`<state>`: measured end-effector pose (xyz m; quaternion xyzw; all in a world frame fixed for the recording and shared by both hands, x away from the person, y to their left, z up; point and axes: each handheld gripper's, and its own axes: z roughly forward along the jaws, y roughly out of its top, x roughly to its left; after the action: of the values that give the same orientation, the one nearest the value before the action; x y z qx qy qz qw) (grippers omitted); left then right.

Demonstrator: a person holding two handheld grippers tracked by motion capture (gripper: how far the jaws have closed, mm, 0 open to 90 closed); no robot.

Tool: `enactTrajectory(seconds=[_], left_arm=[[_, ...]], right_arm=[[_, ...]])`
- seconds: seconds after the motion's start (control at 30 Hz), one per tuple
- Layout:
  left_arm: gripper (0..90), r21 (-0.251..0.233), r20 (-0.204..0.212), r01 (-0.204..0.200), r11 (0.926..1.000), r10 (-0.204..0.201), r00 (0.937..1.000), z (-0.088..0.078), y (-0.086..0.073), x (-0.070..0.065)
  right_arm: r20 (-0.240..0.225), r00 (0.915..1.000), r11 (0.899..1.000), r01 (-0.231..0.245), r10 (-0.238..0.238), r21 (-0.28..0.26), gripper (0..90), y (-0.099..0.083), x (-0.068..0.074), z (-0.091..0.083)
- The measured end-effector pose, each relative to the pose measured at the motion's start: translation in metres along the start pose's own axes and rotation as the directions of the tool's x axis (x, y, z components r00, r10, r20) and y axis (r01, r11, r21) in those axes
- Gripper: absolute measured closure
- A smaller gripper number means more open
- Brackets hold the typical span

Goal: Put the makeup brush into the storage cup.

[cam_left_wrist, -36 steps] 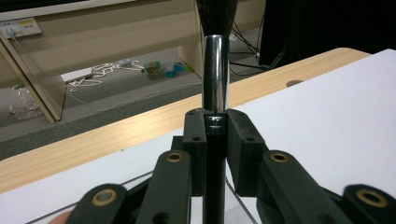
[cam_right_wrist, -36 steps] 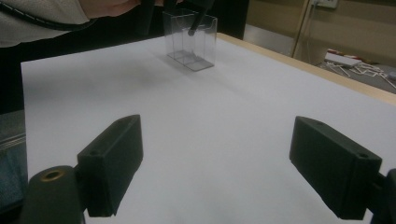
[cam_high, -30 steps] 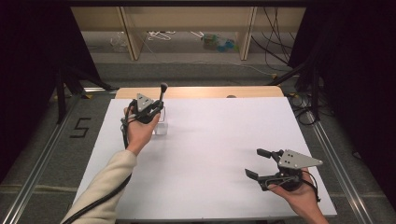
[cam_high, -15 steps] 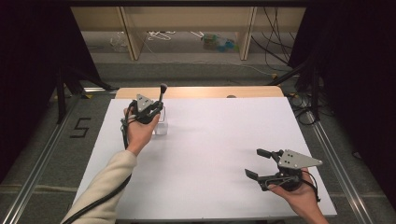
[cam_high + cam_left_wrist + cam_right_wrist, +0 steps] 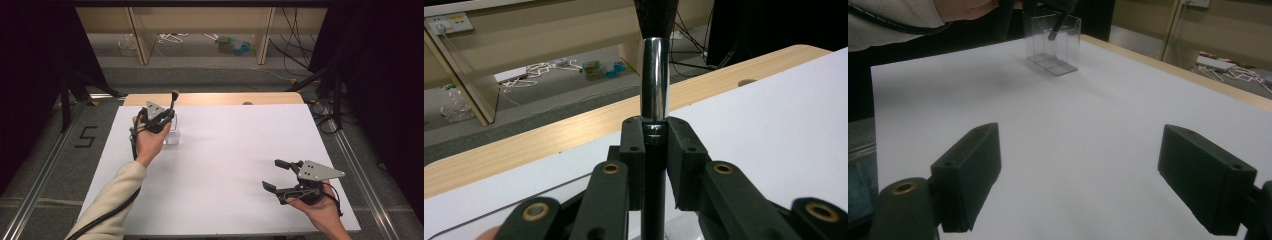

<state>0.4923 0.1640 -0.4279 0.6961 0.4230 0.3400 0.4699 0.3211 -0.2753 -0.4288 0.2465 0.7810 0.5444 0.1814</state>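
My left gripper is shut on a makeup brush with a chrome ferrule and dark bristles at its top; the pads clamp the handle just below the ferrule. It hovers over a clear plastic box at the table's back left. In the right gripper view the brush's dark handle tip reaches down into the clear box. My right gripper rests in a hand at the front right, jaws wide open with nothing between them, pointing left across the table.
A white sheet covers the table, with a wooden strip along its far edge. Beyond it stand a low shelf frame and loose cables and clutter on the floor. A cable trails from the left sleeve.
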Motion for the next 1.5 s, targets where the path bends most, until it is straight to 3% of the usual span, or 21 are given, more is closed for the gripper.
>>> enactTrajectory(seconds=[1.5], left_arm=[[78.2,0.032,-0.009,0.011,0.9994,-0.011,0.9999,0.0048,-0.0082,-0.0015]], right_arm=[[-0.005,1.0000,1.000,0.001,-0.001,0.001,18.3,-0.0002,0.0000,0.0001]])
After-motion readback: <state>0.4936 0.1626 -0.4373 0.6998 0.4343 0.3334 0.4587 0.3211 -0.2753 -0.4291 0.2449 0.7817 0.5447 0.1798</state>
